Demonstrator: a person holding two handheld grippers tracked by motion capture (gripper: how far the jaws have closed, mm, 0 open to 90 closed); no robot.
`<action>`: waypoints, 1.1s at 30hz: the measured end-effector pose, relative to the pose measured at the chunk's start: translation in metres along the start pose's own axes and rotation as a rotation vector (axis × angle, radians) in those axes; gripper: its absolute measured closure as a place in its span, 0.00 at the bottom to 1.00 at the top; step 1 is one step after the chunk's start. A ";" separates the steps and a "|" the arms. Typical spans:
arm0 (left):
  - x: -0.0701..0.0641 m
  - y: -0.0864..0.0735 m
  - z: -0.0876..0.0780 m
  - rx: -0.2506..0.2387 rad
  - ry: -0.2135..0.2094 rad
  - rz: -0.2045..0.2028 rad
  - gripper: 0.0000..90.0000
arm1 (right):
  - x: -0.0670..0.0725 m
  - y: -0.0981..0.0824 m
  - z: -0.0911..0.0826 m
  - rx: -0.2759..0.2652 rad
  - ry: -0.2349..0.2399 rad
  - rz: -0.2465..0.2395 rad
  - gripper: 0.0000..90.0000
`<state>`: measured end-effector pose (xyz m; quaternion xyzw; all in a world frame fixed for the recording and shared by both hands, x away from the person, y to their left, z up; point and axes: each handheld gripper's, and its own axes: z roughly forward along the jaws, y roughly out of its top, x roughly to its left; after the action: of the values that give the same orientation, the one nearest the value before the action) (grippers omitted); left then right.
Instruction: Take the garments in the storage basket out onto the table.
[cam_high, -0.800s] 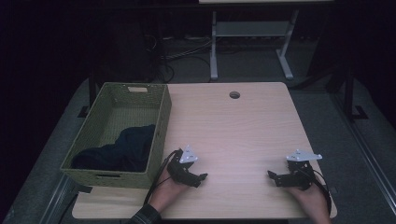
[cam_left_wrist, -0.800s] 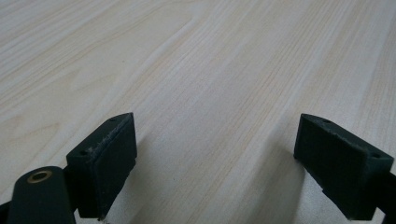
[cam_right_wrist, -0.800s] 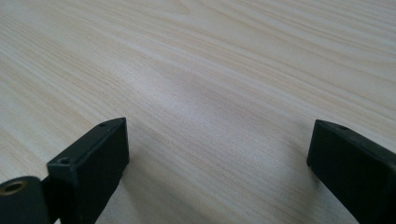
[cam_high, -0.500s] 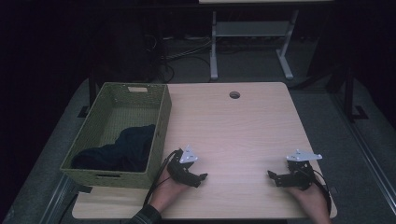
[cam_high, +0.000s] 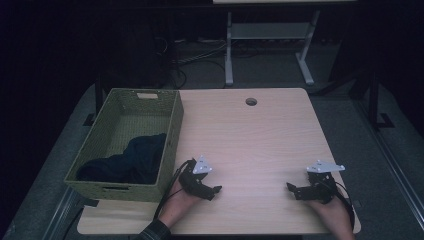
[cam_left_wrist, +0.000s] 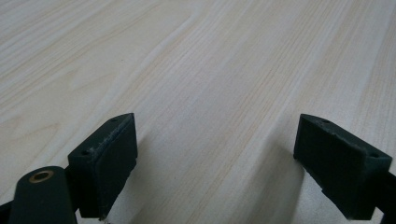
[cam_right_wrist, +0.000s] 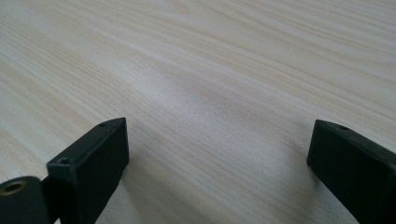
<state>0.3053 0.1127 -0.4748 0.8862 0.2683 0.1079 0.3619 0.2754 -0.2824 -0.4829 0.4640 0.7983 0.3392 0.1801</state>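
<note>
My left gripper (cam_high: 214, 190) rests low on the light wooden table (cam_high: 250, 140) near its front edge, just right of a green woven basket (cam_high: 171, 131). Its jaws stand wide apart in the left gripper view, left gripper (cam_left_wrist: 215, 163), with bare wood between them. My right gripper (cam_high: 292, 188) lies near the front right corner, jaws pointing left. In the right gripper view the right gripper (cam_right_wrist: 219, 168) is open too, holding nothing. A dark blue cloth (cam_high: 131, 160) lies bunched in the basket's near half.
A round cable hole (cam_high: 251, 101) sits near the table's far edge. Beyond the table stand a white desk frame (cam_high: 270, 45) and loose cables (cam_high: 195, 55) on the dark floor. The basket fills the table's left side.
</note>
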 end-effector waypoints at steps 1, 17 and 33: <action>0.000 0.000 0.000 0.004 0.002 -0.001 0.15 | 0.000 0.000 0.000 0.000 0.000 0.000 0.06; 0.003 0.013 -0.007 0.036 -0.019 0.002 0.15 | 0.000 0.000 0.000 0.000 0.000 0.000 0.06; 0.008 0.026 -0.017 0.037 -0.001 0.011 0.16 | 0.000 0.000 0.000 0.000 0.000 -0.001 0.06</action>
<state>0.3159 0.1113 -0.4446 0.8942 0.2652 0.1043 0.3451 0.2754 -0.2825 -0.4829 0.4636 0.7984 0.3393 0.1802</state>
